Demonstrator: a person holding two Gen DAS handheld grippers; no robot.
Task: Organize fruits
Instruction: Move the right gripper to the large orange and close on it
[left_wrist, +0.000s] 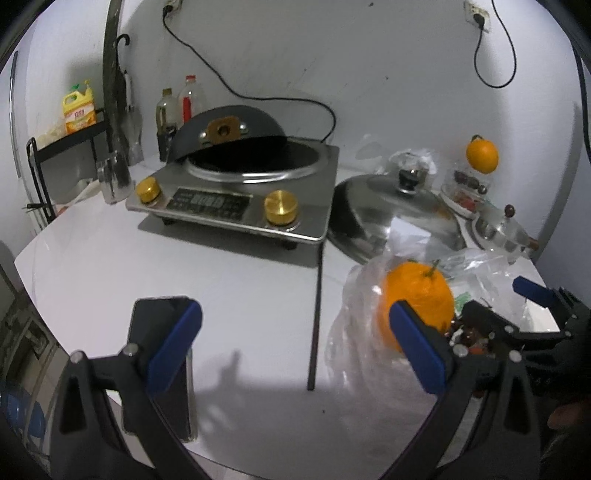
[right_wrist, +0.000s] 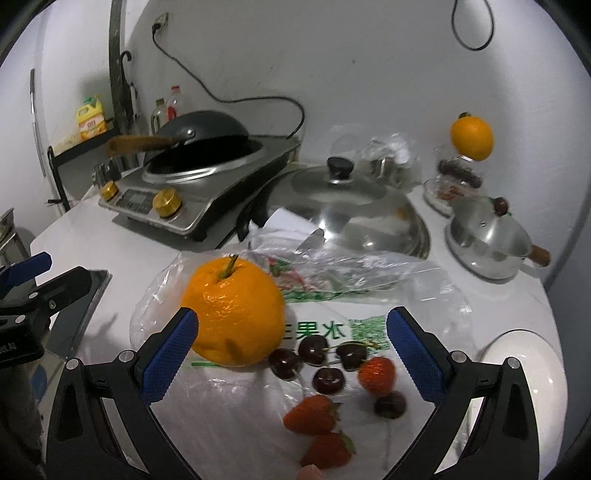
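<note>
A large orange (right_wrist: 234, 312) with a green stem sits on a clear plastic bag (right_wrist: 332, 295) printed with green characters. Beside it on the bag lie several dark cherries (right_wrist: 327, 380) and three strawberries (right_wrist: 312, 415). My right gripper (right_wrist: 291, 354) hovers open just above them, its left finger close to the orange. My left gripper (left_wrist: 295, 354) stands open over the white table, left of the orange (left_wrist: 419, 302), with the right gripper (left_wrist: 532, 325) seen at its right. A second orange (right_wrist: 472, 138) perches on a glass jar at the back right.
An induction cooker (left_wrist: 236, 195) with a dark wok sits at the back, a steel lid (right_wrist: 347, 206) and a small steel pot (right_wrist: 487, 236) to its right. A phone (left_wrist: 159, 354) lies under my left finger. A white bowl (right_wrist: 535, 369) is at the right; a dark rod (left_wrist: 316, 321) stands mid-table.
</note>
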